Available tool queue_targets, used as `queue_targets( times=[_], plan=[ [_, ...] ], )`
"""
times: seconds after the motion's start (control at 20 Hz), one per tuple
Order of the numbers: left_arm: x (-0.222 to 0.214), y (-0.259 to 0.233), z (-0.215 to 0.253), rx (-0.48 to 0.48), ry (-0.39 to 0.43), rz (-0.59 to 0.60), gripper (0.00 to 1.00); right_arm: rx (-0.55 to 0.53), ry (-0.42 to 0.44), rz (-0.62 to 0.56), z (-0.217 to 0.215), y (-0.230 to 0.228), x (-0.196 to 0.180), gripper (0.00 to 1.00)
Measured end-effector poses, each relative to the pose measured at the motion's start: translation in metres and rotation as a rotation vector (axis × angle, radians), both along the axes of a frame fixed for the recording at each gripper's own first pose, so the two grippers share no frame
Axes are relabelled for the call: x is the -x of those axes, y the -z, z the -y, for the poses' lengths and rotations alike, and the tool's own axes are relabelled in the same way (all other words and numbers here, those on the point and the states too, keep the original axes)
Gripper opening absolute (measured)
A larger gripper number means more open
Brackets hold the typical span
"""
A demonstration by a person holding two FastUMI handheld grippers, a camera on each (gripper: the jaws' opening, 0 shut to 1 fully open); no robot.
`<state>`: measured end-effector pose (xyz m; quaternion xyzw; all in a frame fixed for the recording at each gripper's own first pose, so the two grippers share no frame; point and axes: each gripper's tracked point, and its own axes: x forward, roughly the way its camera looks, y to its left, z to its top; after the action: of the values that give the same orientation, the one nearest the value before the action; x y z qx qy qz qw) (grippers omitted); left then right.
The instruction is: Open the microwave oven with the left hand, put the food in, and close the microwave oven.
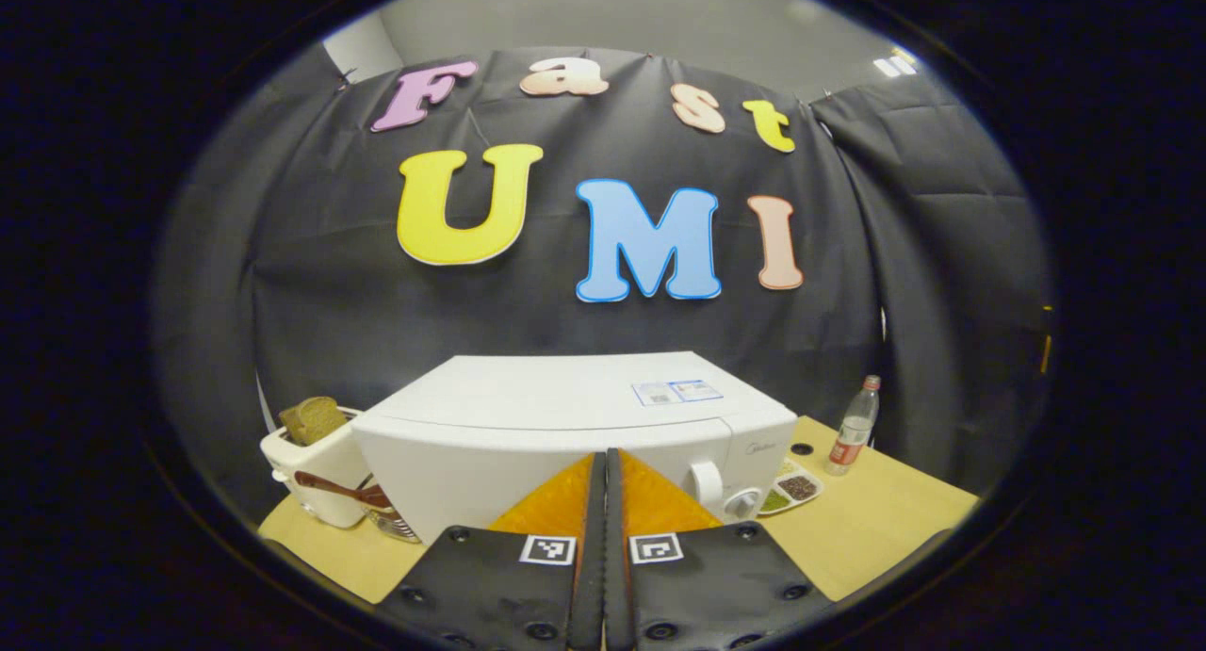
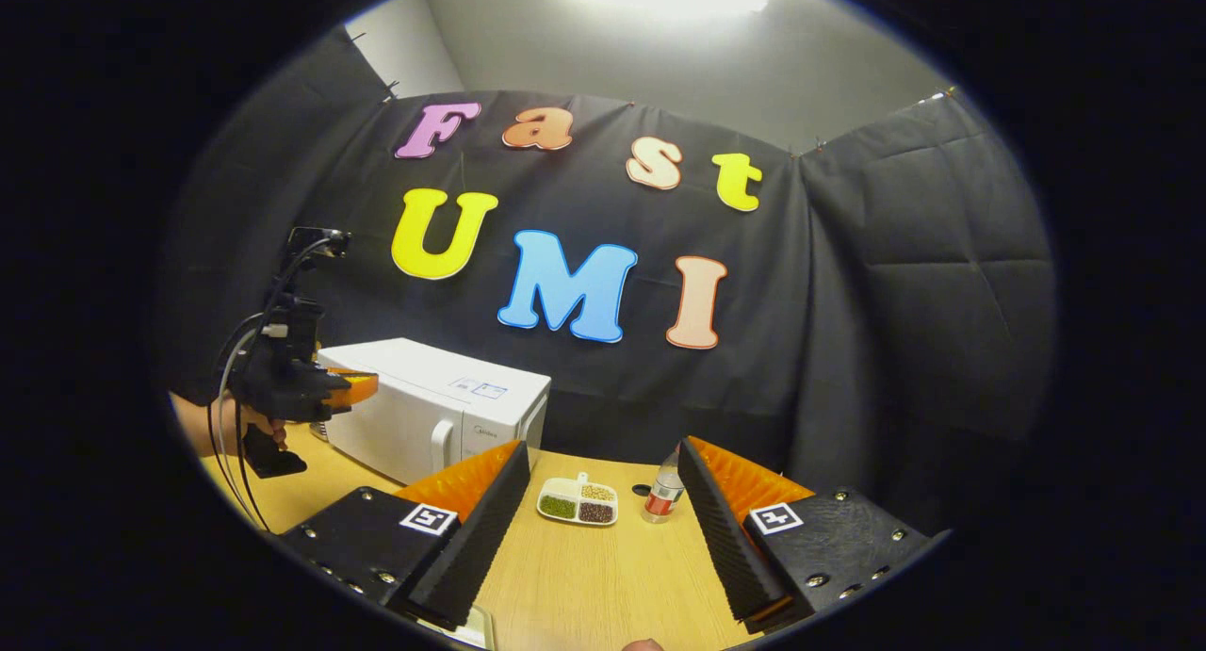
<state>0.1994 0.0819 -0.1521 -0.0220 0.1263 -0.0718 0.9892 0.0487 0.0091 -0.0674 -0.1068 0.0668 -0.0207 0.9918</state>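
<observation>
The white microwave [image 1: 565, 415] stands with its door closed, and its handle [image 1: 707, 481] and knob [image 1: 744, 502] are at its right end. My left gripper [image 1: 605, 455] is shut and empty, held just in front of the microwave's front face. A white divided dish of food [image 1: 796, 486] lies on the table right of the microwave. In the right gripper view my right gripper [image 2: 603, 448] is open and empty above the table, with the dish [image 2: 578, 500] beyond its fingers. The microwave [image 2: 433, 406] is at the left, and a hand holds the left gripper [image 2: 363, 387] before it.
A white toaster [image 1: 316, 467] with bread [image 1: 311, 415] stands left of the microwave, with a wooden utensil [image 1: 334, 486] beside it. A clear bottle [image 1: 853, 430] with a red label stands right of the dish, also bottle [image 2: 664, 486]. The wooden table [image 2: 584, 576] ends at the black wall.
</observation>
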Motion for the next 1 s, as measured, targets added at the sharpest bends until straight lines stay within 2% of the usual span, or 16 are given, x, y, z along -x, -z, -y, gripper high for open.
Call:
queue_targets(
  times=[0.3, 0.5, 0.7, 1.0],
  plan=[
    [0.089, -0.064, 0.015, -0.028, -0.063, 0.087, 0.07, -0.084, -0.061, 0.03, 0.003, -0.009, 0.031, 0.97],
    [0.137, -0.091, 0.022, -0.027, -0.085, 0.104, 0.07, -0.107, -0.104, 0.041, -0.006, -0.016, 0.045, 0.97],
    [0.174, -0.116, 0.017, -0.065, -0.096, 0.159, 0.07, -0.121, -0.11, 0.068, -0.02, -0.024, 0.05, 0.97],
    [0.208, -0.124, 0.004, -0.052, -0.094, 0.17, 0.08, -0.15, -0.104, 0.065, -0.046, -0.024, 0.068, 0.97]
  ],
)
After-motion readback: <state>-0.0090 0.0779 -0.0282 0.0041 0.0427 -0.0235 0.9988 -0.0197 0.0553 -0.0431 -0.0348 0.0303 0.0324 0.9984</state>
